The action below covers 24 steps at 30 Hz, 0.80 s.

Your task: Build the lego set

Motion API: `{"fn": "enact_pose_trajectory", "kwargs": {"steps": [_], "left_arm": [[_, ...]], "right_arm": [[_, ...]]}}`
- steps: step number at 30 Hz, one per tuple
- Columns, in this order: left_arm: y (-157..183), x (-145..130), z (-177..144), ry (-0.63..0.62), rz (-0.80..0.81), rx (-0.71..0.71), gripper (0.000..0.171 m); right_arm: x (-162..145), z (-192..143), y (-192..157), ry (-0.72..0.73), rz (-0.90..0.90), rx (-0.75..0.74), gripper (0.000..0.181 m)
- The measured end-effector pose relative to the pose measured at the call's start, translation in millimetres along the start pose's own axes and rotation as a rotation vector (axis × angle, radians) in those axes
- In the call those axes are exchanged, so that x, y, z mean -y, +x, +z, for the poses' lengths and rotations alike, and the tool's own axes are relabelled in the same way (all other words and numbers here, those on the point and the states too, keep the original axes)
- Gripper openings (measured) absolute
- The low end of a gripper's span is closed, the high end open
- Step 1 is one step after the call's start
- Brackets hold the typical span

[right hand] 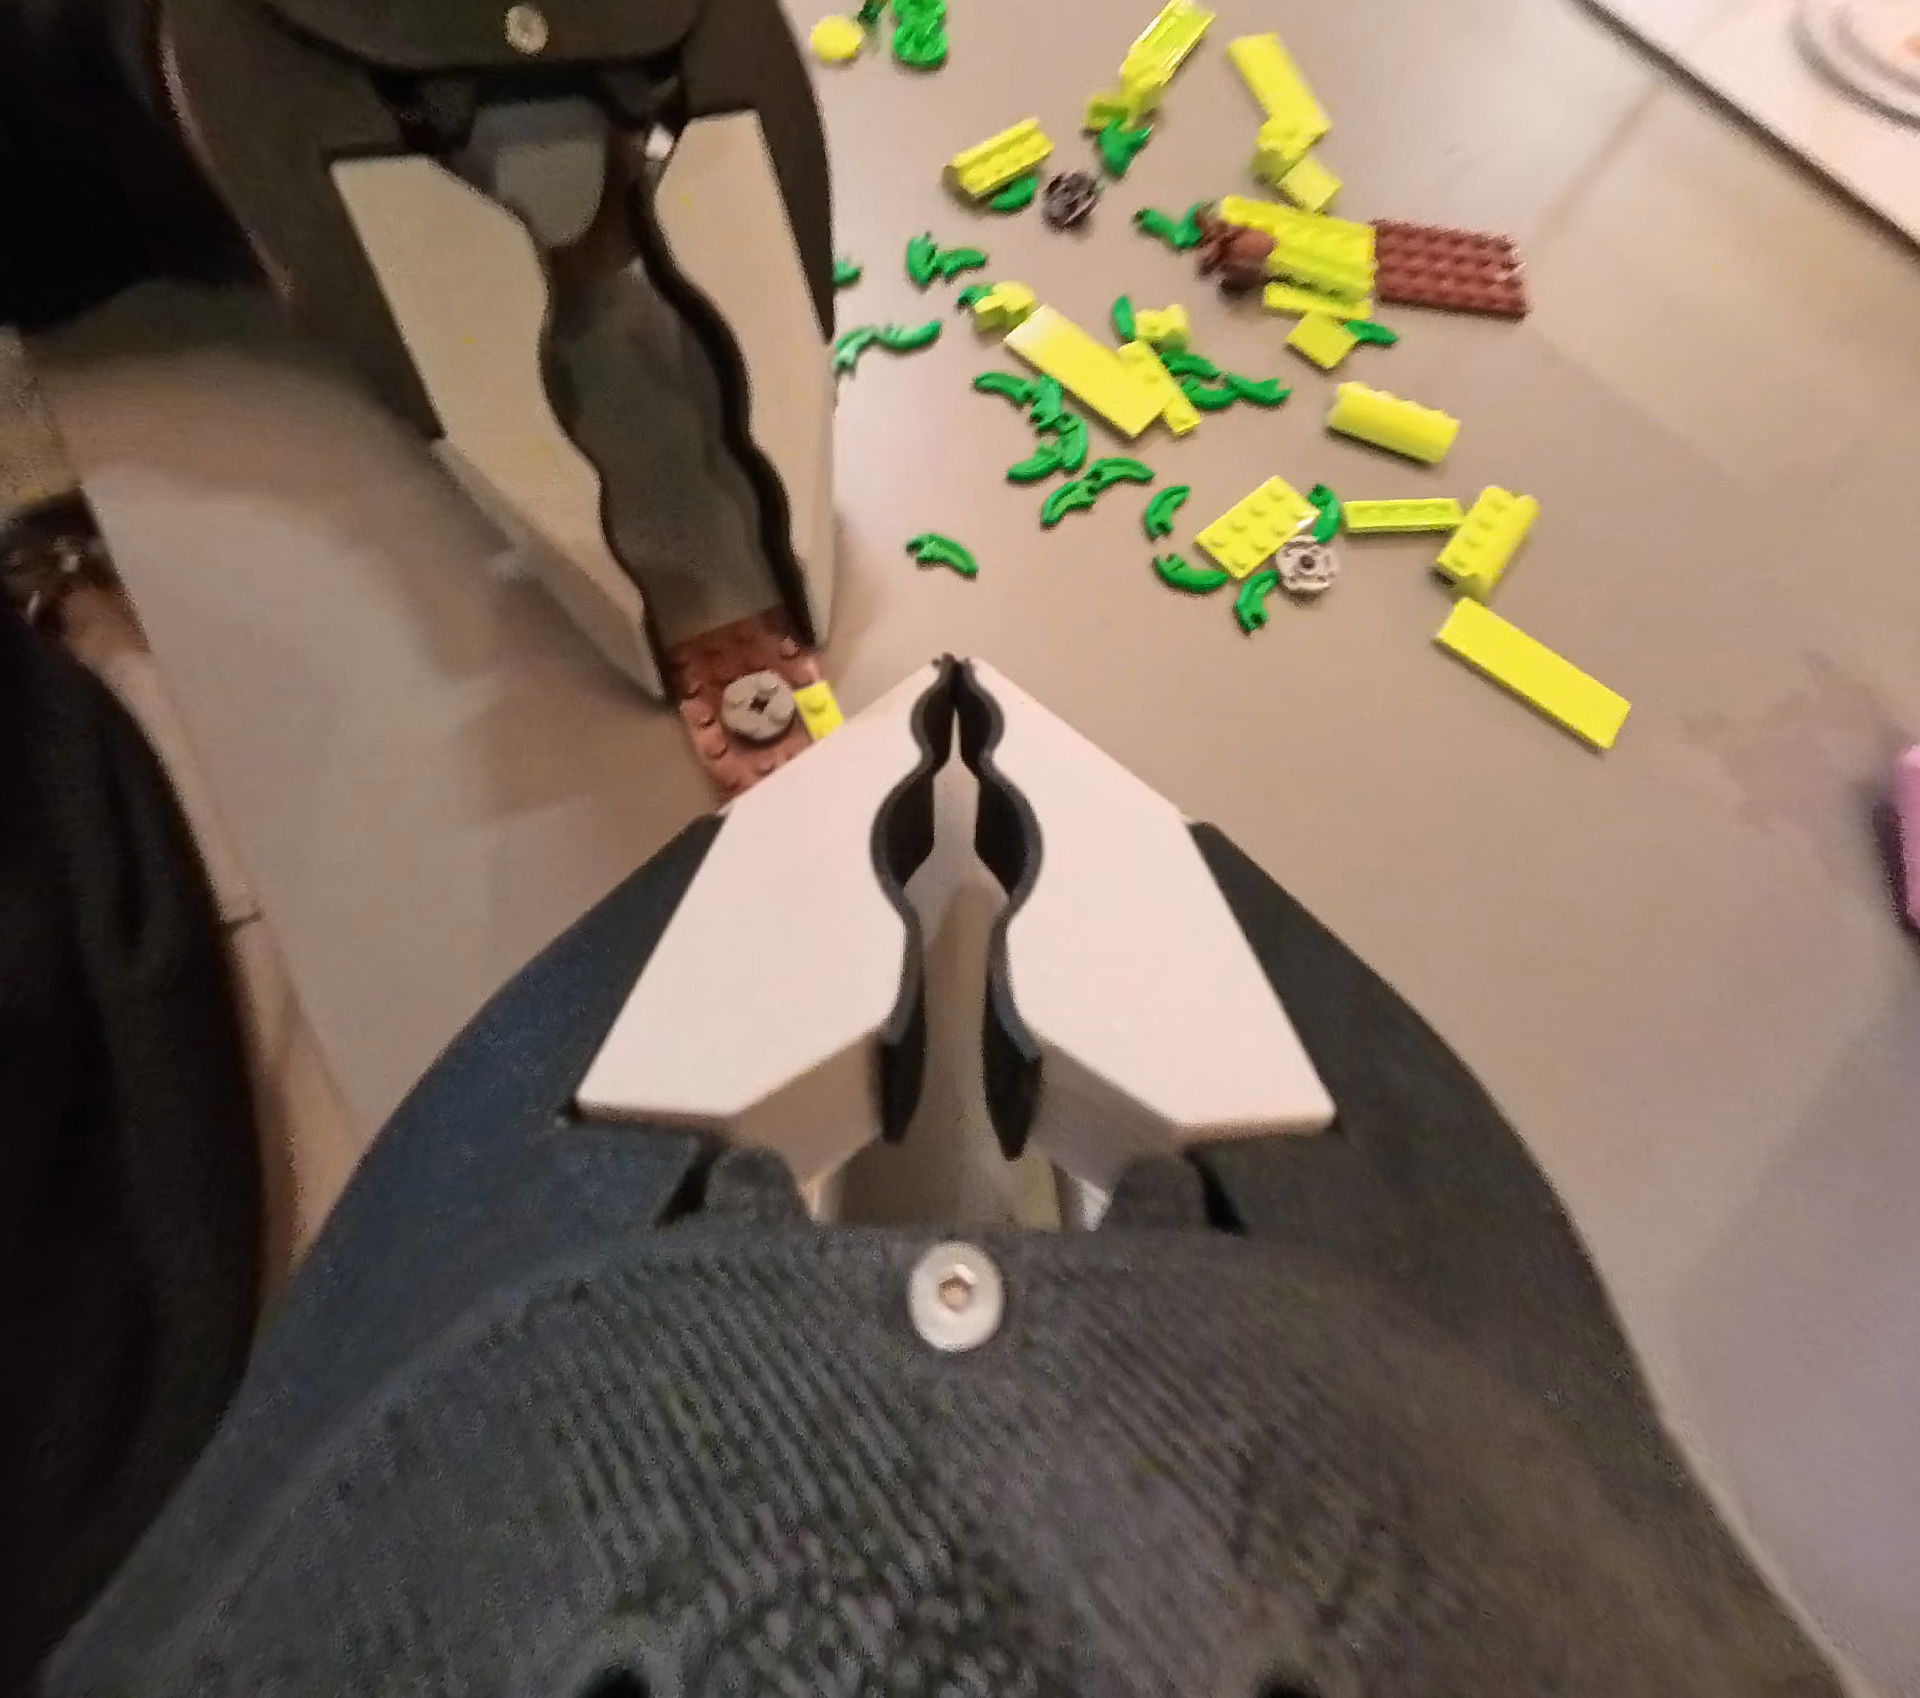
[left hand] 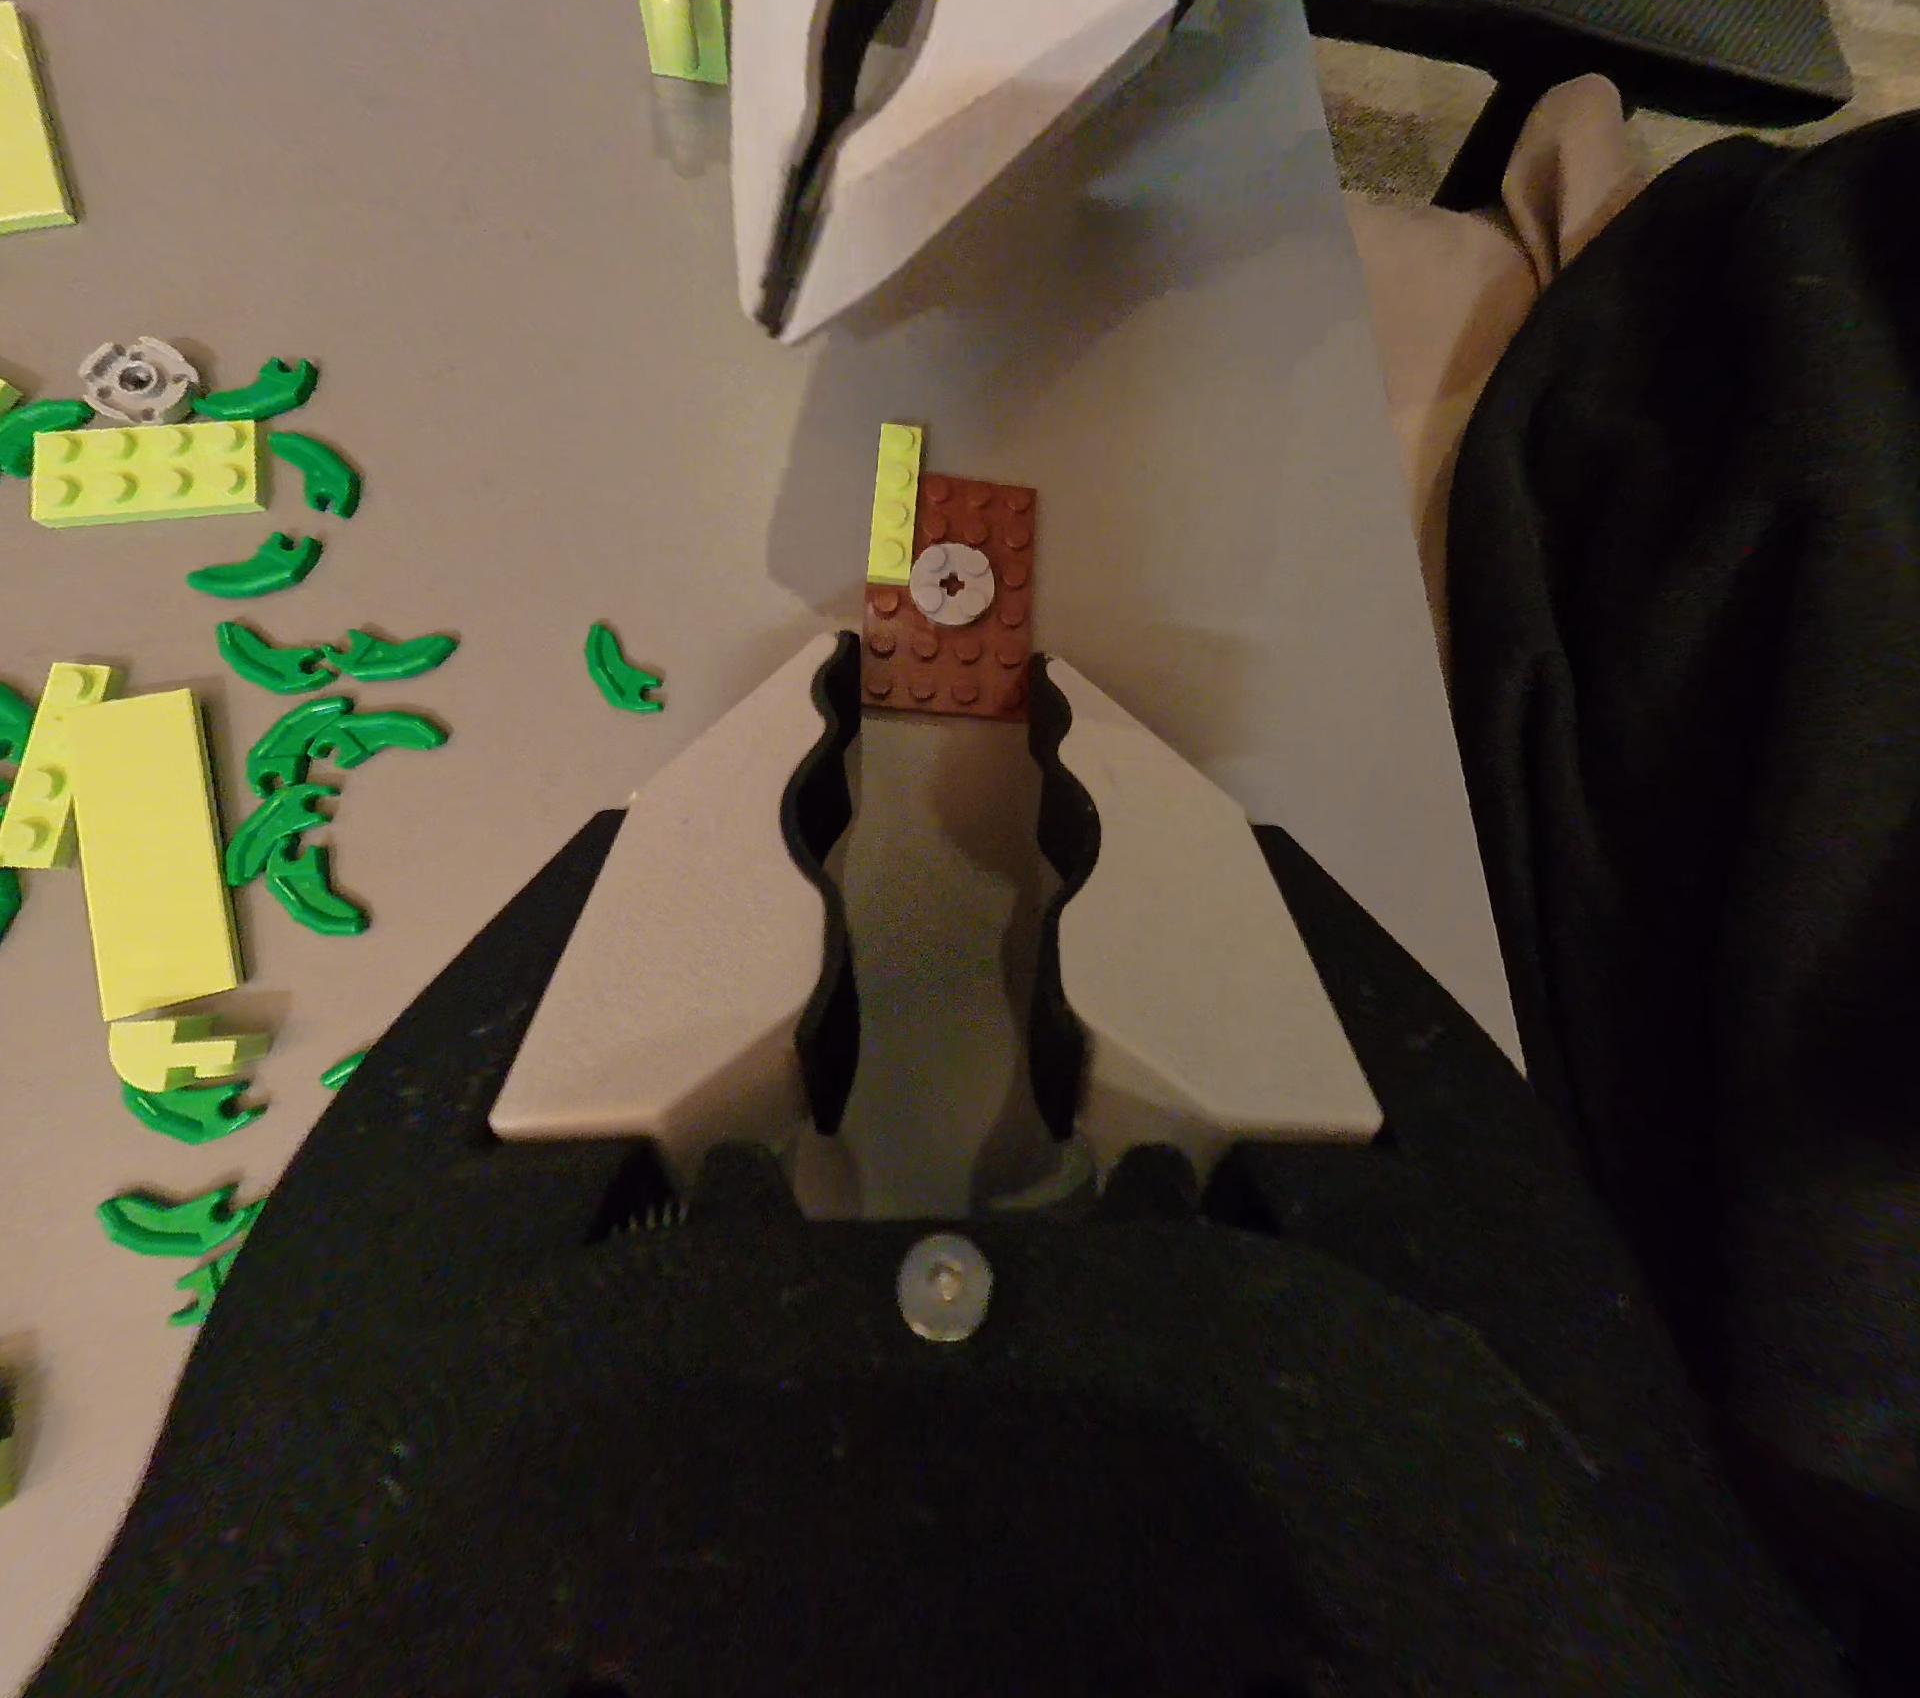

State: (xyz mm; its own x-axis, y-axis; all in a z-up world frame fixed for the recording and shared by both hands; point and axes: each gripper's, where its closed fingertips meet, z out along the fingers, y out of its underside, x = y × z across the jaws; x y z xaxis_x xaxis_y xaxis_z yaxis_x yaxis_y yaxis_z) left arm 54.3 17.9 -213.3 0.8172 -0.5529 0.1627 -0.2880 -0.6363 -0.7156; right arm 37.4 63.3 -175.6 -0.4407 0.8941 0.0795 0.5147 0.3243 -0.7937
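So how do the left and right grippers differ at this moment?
The left gripper is clamped on the near end of the brown plate; the right gripper is shut on nothing. Left rests at table level on the plate; right sits just beyond its far end. Both have white fingers with wavy black pads.

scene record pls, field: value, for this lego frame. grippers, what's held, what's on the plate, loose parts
left gripper: fingers closed on the near end of the brown plate
right gripper: fingers shut, holding nothing, tips just beyond the plate
on plate: grey round piece near the middle; lime strip along one edge, overhanging the far end
plate location: near the table edge
loose parts: green curved leaf pieces, lime bricks and tiles, second grey round piece, all to the left
also: larger brown plate in the pile, right wrist view
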Motion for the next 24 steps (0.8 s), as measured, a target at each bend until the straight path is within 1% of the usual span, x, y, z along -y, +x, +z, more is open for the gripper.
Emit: {"fn": "enact_pose_trajectory", "kwargs": {"steps": [3, 7, 9, 11, 13, 15, 17, 18, 19, 20, 21, 23, 24], "left_arm": [[0, 0, 0, 0.003, -0.013, -0.012, 0.03], [0, 0, -1, 0.005, -0.018, -0.017, 0.03], [0, 0, -1, 0.005, -0.011, -0.011, 0.03], [2, 1, -1, 0.008, -0.011, -0.021, 0.035], [4, 2, -1, 0.017, -0.026, -0.043, 0.041], [2, 5, -5, 0.053, -0.039, -0.034, 0.043], [-6, 15, -16, 0.135, -0.054, 0.009, 0.044], [-16, 21, -26, 0.19, -0.065, 0.067, 0.047], [-33, 27, -40, 0.255, -0.081, 0.171, 0.053], [-55, 31, -62, 0.328, -0.112, 0.322, 0.058], [-75, 32, -89, 0.403, -0.146, 0.475, 0.059], [-96, 22, -148, 0.543, -0.213, 0.7, 0.059], [-101, 11, -174, 0.588, -0.251, 0.795, 0.059]], "right_arm": [[1, 4, 3, 0.135, 0.089, -0.026, 0.0], [5, 1, 2, 0.176, 0.039, -0.056, 0.0], [6, 2, 0, 0.175, 0.031, -0.038, 0.0], [7, 1, -1, 0.188, 0.052, -0.006, 0.0], [12, -5, 2, 0.239, 0.098, 0.027, 0.0], [18, -15, 4, 0.313, 0.138, 0.062, 0.0], [25, -27, 3, 0.395, 0.135, 0.078, 0.0], [27, -31, 1, 0.421, 0.129, 0.085, 0.0], [28, -33, 0, 0.436, 0.12, 0.092, 0.0], [28, -34, -2, 0.442, 0.108, 0.094, 0.0], [28, -34, -4, 0.443, 0.094, 0.09, 0.0], [28, -34, -6, 0.44, 0.063, 0.078, 0.0], [28, -34, -7, 0.438, 0.051, 0.072, 0.0]]}}
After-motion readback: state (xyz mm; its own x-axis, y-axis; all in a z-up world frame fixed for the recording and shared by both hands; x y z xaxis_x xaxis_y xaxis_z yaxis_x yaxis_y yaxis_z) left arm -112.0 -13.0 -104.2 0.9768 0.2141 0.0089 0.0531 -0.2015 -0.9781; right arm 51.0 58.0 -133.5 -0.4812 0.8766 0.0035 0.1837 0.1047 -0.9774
